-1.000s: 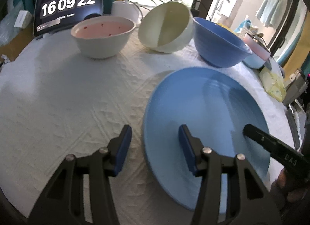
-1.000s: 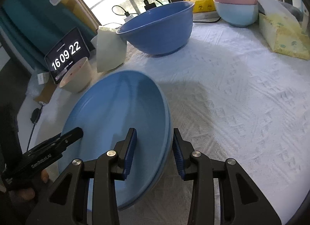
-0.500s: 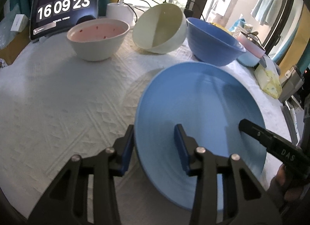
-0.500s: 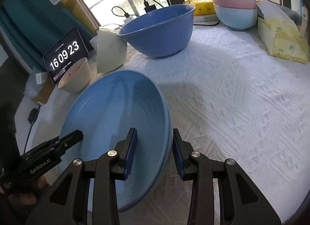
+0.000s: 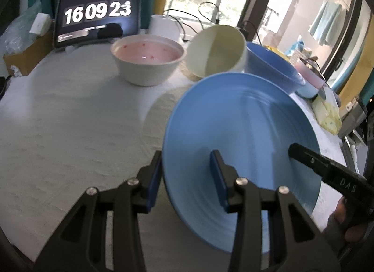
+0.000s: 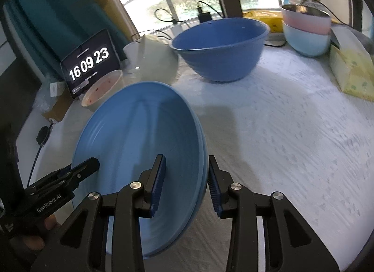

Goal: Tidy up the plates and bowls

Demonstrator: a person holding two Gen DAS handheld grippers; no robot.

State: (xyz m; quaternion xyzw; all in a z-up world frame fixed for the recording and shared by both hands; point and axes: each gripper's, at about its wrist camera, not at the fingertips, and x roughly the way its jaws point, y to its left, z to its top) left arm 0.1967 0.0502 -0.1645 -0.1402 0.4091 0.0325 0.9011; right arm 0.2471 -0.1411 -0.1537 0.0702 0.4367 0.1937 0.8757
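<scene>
Your left gripper (image 5: 185,179) has its jaws set wide astride the left rim of the blue plate (image 5: 245,136), one pad outside the edge and one over the plate's face; whether the pads press on it you cannot tell. Ahead and left of those jaws the white bowl with the pink inside (image 5: 147,61) stands on the white tablecloth (image 5: 70,120), with the clock tablet (image 5: 98,17) behind it. Straight ahead, the cream bowl (image 5: 216,52) lies tipped on its side, against the big blue bowl (image 6: 219,47). Your right gripper (image 6: 185,182) straddles the plate's right rim, jaws at middling width, the outer pad close against the edge. Ahead and right of those jaws are the stacked pink and pale blue bowls (image 6: 306,31) and a yellow tissue box (image 6: 353,70).
</scene>
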